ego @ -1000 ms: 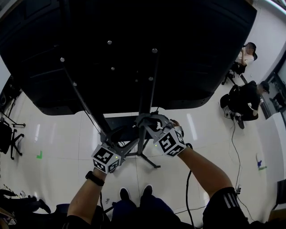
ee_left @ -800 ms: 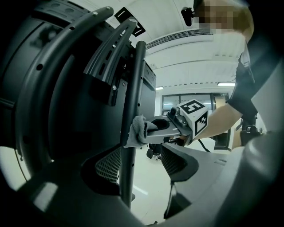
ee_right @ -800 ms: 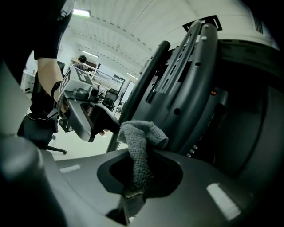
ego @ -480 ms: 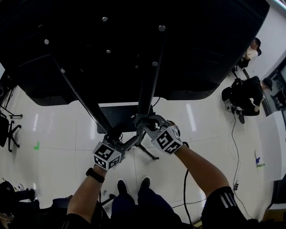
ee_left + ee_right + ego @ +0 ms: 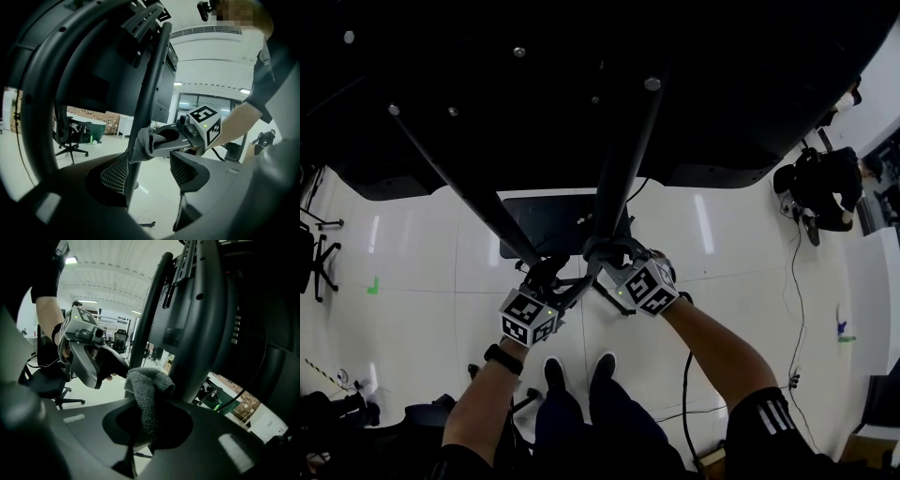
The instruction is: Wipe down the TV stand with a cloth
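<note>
Nearer the TV (image 5: 581, 84) now: right tongs (image 5: 143, 423) pinching cloth (image 5: 147, 385) on stand pole (image 5: 623, 159), left tongs (image 5: 150, 171) spread.

Wears a black watch band (image 5: 501, 359) on the left wrist, a dark short sleeve (image 5: 772, 419) with white stripes on the right arm, dark blue trousers (image 5: 609, 433) and black shoes (image 5: 554, 374).

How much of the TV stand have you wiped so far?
Done: can't tell; nothing looks cleaner. In hand: the right tool holds the cloth against a pole; the left tool sits open around the other pole. Left: probably higher up both, and the base.
</note>
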Action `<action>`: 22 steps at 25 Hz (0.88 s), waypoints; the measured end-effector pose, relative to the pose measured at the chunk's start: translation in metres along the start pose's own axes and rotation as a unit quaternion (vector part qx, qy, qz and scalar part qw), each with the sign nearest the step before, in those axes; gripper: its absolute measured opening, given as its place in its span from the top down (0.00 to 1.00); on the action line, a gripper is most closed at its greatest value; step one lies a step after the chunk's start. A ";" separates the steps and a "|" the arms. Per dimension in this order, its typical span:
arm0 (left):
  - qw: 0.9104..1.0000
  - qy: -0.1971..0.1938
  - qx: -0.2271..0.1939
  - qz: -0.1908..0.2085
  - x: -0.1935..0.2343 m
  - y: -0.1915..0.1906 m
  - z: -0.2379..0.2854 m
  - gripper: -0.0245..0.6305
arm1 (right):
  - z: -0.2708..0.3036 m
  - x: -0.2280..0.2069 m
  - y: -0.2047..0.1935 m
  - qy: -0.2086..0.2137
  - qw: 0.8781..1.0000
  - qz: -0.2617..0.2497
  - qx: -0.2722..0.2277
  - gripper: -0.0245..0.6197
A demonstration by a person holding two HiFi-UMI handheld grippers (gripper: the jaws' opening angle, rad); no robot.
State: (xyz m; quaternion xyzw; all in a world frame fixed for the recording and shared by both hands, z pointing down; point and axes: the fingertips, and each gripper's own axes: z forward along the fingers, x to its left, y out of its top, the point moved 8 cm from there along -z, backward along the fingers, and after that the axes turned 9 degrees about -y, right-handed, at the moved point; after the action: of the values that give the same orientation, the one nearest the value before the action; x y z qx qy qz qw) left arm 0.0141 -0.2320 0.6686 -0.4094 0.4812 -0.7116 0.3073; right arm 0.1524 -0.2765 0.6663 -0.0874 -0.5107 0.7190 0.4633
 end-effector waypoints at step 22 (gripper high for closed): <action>0.994 0.006 0.065 -0.086 0.066 -0.146 0.046 0.50 | 0.096 0.068 -0.154 0.034 0.991 0.060 0.111 0.90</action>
State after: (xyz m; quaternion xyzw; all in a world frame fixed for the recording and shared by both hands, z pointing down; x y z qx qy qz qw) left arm 0.0165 -0.2555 0.8334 -0.4237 0.3989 -0.7677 0.2683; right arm 0.1457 -0.2806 0.8602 -0.0902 -0.4056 0.7943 0.4432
